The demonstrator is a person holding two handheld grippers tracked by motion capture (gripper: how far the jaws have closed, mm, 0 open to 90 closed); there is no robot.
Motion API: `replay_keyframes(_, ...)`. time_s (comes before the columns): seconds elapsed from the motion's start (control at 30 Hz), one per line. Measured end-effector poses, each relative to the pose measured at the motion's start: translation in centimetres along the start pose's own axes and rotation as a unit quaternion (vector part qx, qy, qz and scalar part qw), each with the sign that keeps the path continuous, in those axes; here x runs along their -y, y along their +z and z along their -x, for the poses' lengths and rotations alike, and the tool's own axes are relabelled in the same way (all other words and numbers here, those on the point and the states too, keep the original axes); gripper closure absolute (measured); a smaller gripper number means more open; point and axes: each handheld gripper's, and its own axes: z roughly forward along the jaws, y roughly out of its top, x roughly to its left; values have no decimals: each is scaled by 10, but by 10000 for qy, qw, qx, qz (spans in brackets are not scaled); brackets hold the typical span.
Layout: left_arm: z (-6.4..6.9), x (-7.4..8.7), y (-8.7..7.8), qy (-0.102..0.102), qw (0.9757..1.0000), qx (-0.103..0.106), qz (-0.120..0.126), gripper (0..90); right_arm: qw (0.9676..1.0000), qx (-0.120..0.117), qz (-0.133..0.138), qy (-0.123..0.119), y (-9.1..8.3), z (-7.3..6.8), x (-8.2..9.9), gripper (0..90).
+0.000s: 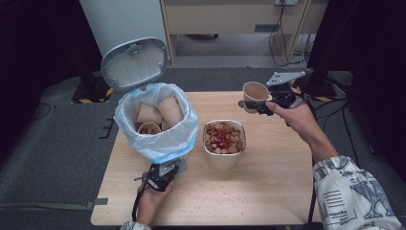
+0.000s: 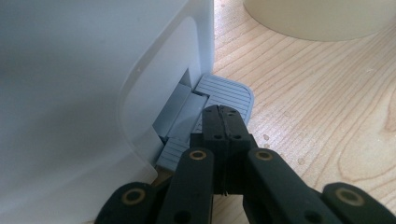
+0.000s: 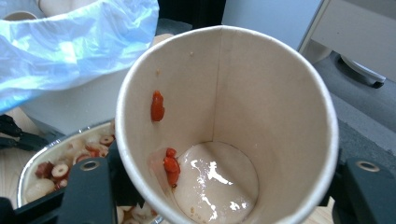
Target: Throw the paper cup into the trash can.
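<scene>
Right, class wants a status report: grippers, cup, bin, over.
Left gripper shut, pressing the bin pedal, lid up. Right gripper holds paper cup, scraps inside. Bowl between cup and bin.

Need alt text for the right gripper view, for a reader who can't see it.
The right gripper holds a paper cup tilted toward the camera, with red bits and wet residue inside. Behind it are a blue bin bag and a bowl of food.

A wooden table [image 1: 268, 191] is set on a grey floor [image 1: 57, 158]. On the table's left part a lined bin [image 1: 158, 143] is stood; at its middle, just right of the bin, a bowl [image 1: 224, 155] of food scraps is placed.
</scene>
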Motion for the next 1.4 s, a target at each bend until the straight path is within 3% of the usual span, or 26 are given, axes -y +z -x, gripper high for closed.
replay_keyframes(0.17, 0, 0, 0, 5, 10000, -6, -7, 898, 9999, 87, -67, -95, 2, -7, -11, 339)
replay_keyframes(0.37, -1, 0, 0, 58, 10000, 14, -11, 898, 9999, 23, -88, -116, 4, -12, -22, 340)
replay_keyframes(0.47, -1, -1, 0, 67, 10000, -2, -32, 898, 9995, 139, -211, -163, 6, -16, -28, 340)
replay_keyframes(1.23, 0, -1, 0, 102, 9999, -28, -30, 898, 9985, -511, -49, -207, 38, -52, -74, 336)
replay_keyframes(1.4, 0, -1, 0, 93, 10000, -14, -33, 898, 9974, -715, -3, -59, 45, -58, -81, 336)
